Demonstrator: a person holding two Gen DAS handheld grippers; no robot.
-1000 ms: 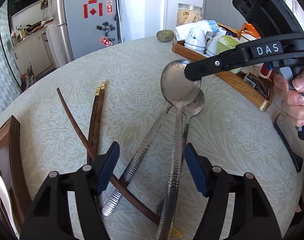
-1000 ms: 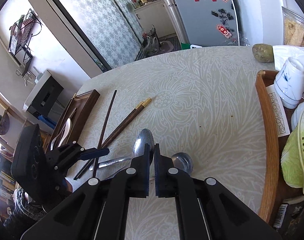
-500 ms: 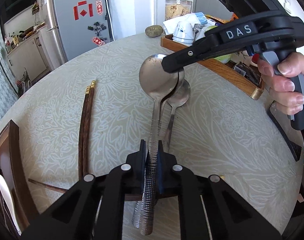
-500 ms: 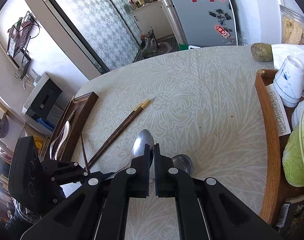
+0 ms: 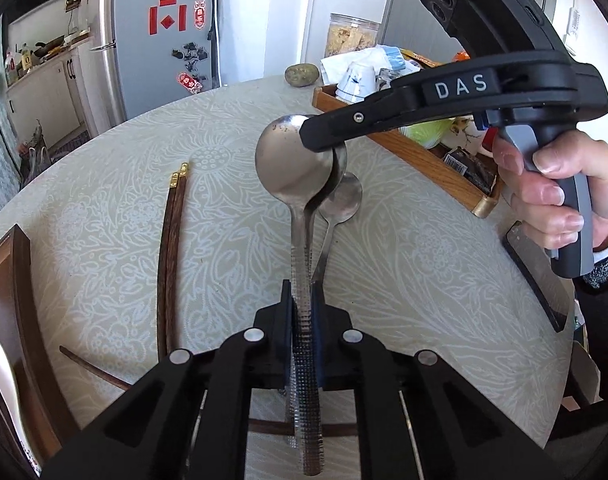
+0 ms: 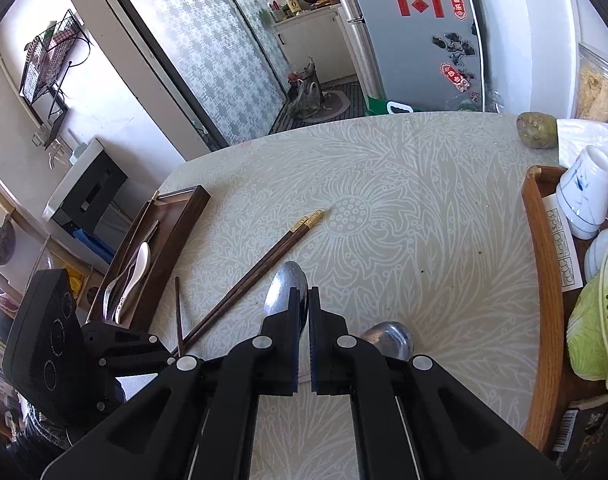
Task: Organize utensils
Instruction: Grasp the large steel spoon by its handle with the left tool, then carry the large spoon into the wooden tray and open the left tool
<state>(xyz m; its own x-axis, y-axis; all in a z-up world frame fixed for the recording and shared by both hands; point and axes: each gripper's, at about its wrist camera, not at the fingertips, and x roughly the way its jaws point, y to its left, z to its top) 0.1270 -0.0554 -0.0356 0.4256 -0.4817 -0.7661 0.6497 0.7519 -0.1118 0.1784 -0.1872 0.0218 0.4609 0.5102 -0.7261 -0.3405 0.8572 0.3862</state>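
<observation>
Both pairs of jaws are clenched on the same thing. Left gripper (image 5: 304, 316) clamps the textured handle of the large stainless-steel spoon (image 5: 294, 170), and right gripper (image 6: 302, 336) pinches the rim of its bowl, so the spoon is carried at both ends, seemingly raised a little off the pale leaf-patterned surface (image 5: 403, 280). Its long axis runs straight ahead from the left jaws, bowl at the far end. A second handle seems to lie pressed against the first between those jaws, though I cannot tell how firmly it is caught. One smaller steel spoon (image 5: 341, 200) lies just beside, to the right, resting on the surface.

Left of the spoons lies a pair of dark wooden chopsticks with gold tips (image 5: 172, 248), roughly parallel to the held spoon, with one loose dark chopstick (image 5: 92, 370) lying askew beneath the left gripper.

Off at the left edge sits the dark wooden tray (image 6: 176, 224), already holding a white ceramic spoon (image 6: 138, 266) and other cutlery. It lies nearest the left hand, so that hand looks better placed to carry the spoon over, once the right jaws let go of the bowl.
</observation>
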